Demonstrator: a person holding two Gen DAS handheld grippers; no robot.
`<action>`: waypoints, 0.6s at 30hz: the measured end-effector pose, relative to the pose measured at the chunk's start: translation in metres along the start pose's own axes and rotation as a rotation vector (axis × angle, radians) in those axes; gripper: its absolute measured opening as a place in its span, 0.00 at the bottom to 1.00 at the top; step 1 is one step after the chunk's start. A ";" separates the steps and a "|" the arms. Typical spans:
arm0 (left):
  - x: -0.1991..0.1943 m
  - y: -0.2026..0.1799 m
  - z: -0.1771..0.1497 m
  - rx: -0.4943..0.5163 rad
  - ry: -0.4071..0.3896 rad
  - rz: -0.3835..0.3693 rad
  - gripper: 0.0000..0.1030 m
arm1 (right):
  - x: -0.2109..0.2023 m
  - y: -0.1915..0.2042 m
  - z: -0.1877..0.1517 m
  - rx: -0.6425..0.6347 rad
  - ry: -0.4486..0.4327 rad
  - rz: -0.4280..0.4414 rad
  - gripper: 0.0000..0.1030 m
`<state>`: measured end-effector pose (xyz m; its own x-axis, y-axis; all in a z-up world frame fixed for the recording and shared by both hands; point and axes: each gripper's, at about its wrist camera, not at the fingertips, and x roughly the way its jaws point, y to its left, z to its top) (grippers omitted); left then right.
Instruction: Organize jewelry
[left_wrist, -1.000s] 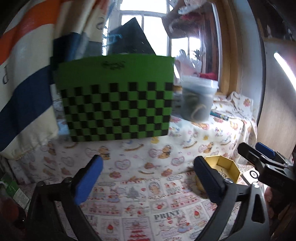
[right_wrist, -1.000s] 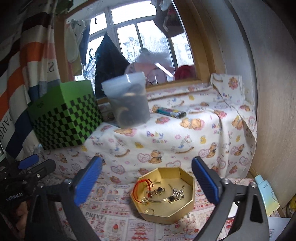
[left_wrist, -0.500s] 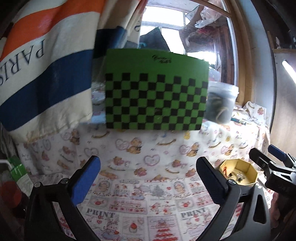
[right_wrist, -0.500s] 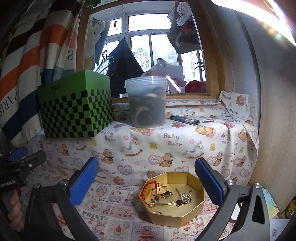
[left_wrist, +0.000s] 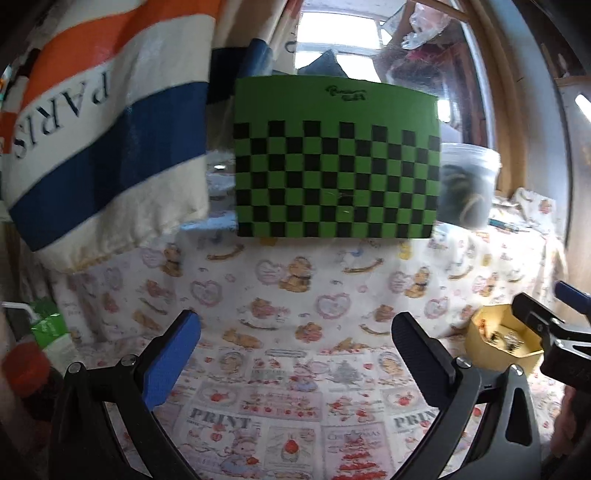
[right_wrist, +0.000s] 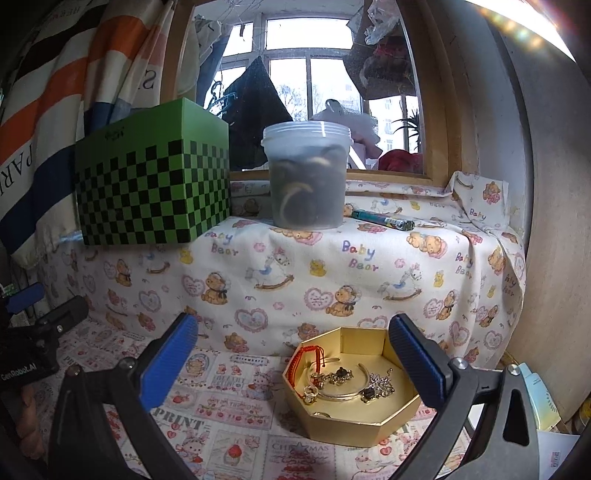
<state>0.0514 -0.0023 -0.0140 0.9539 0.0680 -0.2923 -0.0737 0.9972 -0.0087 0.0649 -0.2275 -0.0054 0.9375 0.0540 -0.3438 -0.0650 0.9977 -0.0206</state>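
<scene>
From the left wrist, the left gripper hangs spread and empty over the printed cloth, the gold box far right; from the right wrist, the right gripper gapes above that box, whose light, tangle-prone jewelry seems best pinched by the stiff bangle.

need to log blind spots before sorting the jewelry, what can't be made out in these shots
- Gold hexagonal box, left wrist view: the right gripper covers part of it; contents too small and blurred.
- Translucent plastic tub, right wrist view: dark contents unidentifiable through its cloudy wall.
- Green checkered box, both views: closed, inside hidden.
- Tangled jewelry, right wrist view: piece count unclear.
</scene>
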 end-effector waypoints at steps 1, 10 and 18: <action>0.001 -0.002 0.000 0.009 0.006 0.012 1.00 | 0.001 0.001 0.000 -0.001 0.006 -0.020 1.00; -0.004 -0.002 0.000 0.006 -0.016 -0.027 1.00 | -0.002 0.000 0.000 0.002 -0.009 -0.030 1.00; -0.008 -0.005 0.002 0.012 -0.020 -0.070 1.00 | -0.005 0.000 0.000 0.001 -0.015 -0.027 1.00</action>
<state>0.0442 -0.0074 -0.0098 0.9623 -0.0014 -0.2720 -0.0034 0.9998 -0.0173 0.0604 -0.2277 -0.0040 0.9439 0.0276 -0.3290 -0.0393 0.9988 -0.0289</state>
